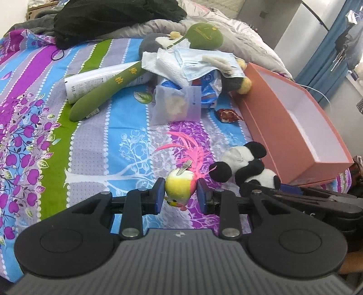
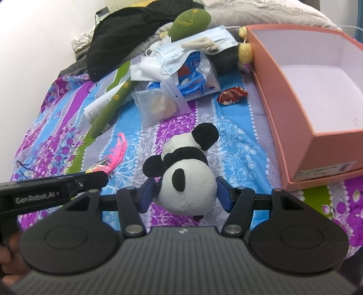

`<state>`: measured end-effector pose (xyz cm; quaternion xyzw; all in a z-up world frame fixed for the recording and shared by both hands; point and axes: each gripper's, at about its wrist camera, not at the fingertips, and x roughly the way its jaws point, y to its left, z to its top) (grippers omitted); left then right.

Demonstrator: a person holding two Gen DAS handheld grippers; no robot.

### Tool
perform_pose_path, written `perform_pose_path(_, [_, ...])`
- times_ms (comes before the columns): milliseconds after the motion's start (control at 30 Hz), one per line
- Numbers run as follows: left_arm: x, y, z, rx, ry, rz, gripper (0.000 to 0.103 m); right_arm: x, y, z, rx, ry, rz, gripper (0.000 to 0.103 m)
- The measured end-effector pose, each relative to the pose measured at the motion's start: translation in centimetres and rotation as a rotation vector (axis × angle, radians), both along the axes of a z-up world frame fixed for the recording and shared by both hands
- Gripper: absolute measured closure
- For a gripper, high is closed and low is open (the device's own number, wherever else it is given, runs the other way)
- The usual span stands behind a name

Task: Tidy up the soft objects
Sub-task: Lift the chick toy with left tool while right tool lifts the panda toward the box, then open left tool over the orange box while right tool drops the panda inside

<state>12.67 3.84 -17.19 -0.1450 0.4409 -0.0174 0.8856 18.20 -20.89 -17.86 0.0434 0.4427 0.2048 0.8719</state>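
Left tool (image 1: 179, 192): pads set either side of the small yellow bird toy (image 1: 180, 186) and seemingly touching it, so it reads as clamped on the bird; the toy sits low on the bedsheet (image 1: 95, 145), pink feathers trailing away. Right tool (image 2: 185, 192): pads flank the panda plush (image 2: 188, 177) at its head, a sliver of gap visible at each side, so jaws read as apart, not yet gripping. Open pink box (image 2: 317, 145) lies to the right of the panda, nothing visible inside it; likely the destination. Risks, as judged: bird is round and held only at its flanks, so it may roll or squirt out on lifting; the feathers and metal clip could snag the sheet. Panda grabbed by head alone may droop and catch the box's near wall. The two tools sit close together, so lifting both at once invites a collision. Further up the bed: green plush stick (image 1: 106, 90), face mask (image 1: 204, 61), tissue (image 1: 165, 63), clear bag (image 1: 177, 104), red candy wrapper (image 1: 229, 115), black garment (image 1: 113, 18). None blocks the path to the box.
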Motion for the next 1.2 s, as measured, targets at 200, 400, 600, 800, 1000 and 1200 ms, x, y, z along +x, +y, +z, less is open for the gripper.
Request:
perform_pose_path(200, [0.2,-1.0,1.6,-0.003,-0.017,-0.033,0.068,-0.6,-1.4,2.5,0.020,-0.064,-0.028,0.042])
perform_pose_path(400, [1.6,-2.3,3.8,-0.037,-0.053,-0.051,0.068,-0.1,-2.9,5.5,0.031,-0.135,-0.053,0.042])
perform_pose_path(600, [3.3,-4.0,7.3,-0.027,-0.123,-0.086,0.068,0.6,-4.6,8.9,0.035,-0.233,-0.079,0.042])
perform_pose_path(800, [5.0,-5.4,11.7,-0.051,-0.194,-0.115,0.068,1.2,-6.8,12.5,0.039,-0.331,-0.131,0.042])
perform_pose_path(1000, [6.8,-7.8,15.9,-0.073,-0.263,-0.153,0.068,1.6,-9.3,15.7,0.033,-0.404,-0.170,0.042])
perform_pose_path(1200, [9.1,-12.1,17.7,-0.105,-0.256,-0.221,0.068,2.8,-12.1,16.7,0.014,-0.390,-0.201,0.042])
